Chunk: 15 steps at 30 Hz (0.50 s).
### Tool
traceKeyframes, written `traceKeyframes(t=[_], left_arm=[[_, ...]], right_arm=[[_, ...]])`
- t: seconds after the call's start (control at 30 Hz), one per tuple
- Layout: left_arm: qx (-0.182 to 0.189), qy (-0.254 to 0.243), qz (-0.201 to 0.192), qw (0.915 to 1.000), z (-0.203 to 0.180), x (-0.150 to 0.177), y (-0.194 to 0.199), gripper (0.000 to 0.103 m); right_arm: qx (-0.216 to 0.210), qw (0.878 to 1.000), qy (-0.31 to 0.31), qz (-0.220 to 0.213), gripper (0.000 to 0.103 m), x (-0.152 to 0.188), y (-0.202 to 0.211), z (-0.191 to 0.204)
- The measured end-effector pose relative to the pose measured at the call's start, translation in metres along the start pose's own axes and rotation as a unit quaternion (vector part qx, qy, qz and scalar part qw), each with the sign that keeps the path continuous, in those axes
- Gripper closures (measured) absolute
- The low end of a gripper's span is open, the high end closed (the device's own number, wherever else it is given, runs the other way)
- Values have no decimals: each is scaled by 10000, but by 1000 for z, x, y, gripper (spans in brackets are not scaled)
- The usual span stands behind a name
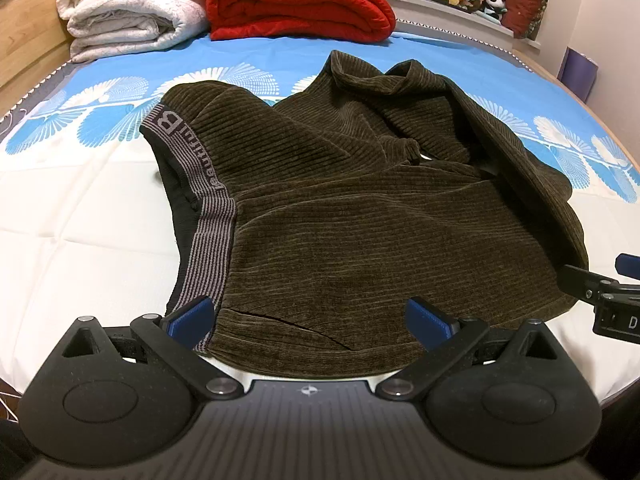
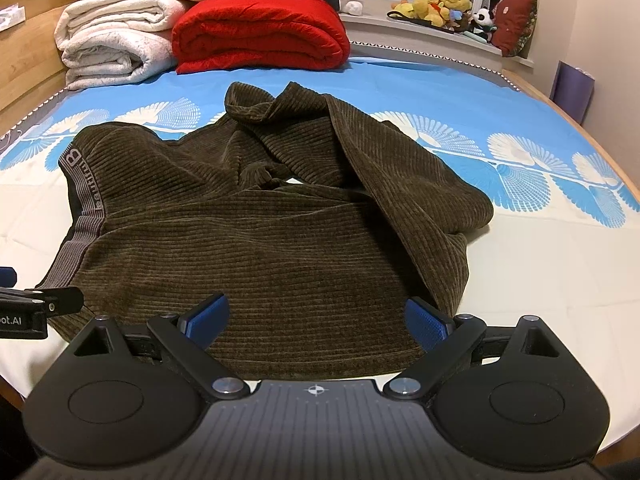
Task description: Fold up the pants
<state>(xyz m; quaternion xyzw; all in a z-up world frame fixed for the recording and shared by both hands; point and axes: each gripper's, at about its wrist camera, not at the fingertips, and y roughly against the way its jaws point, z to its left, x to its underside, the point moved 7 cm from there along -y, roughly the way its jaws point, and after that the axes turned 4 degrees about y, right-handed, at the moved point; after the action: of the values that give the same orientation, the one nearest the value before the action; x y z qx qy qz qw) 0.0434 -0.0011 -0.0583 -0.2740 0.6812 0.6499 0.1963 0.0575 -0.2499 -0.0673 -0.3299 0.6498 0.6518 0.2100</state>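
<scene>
Partly Hidden: Pants Spread on the Bed

Only the near hem of the pants (image 1: 340, 208) is hidden, behind both tongs. The left tongs (image 1: 310, 318) and right tongs (image 2: 316, 318) are held wide open, nothing gripped, pads over the cloth edge. Toward 12 o'clock on the bed (image 2: 540, 280), a red blanket (image 2: 260, 32) is stacked.

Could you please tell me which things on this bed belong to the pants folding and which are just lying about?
Job:
pants
left gripper, open
right gripper, open

Lying about:
red blanket
white blankets
plush toys
</scene>
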Motion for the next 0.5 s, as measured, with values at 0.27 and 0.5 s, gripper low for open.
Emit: traceKeyframes(t=[0.27,0.5], left_arm=[[4,-1,1,10000,-1,0,0,1],[17,-3,-24,10000,-2,-1,0,1]], right_arm=[[-9,10000,-7,27,8,0,0,1],[0,10000,3,9,8,-1,0,0]])
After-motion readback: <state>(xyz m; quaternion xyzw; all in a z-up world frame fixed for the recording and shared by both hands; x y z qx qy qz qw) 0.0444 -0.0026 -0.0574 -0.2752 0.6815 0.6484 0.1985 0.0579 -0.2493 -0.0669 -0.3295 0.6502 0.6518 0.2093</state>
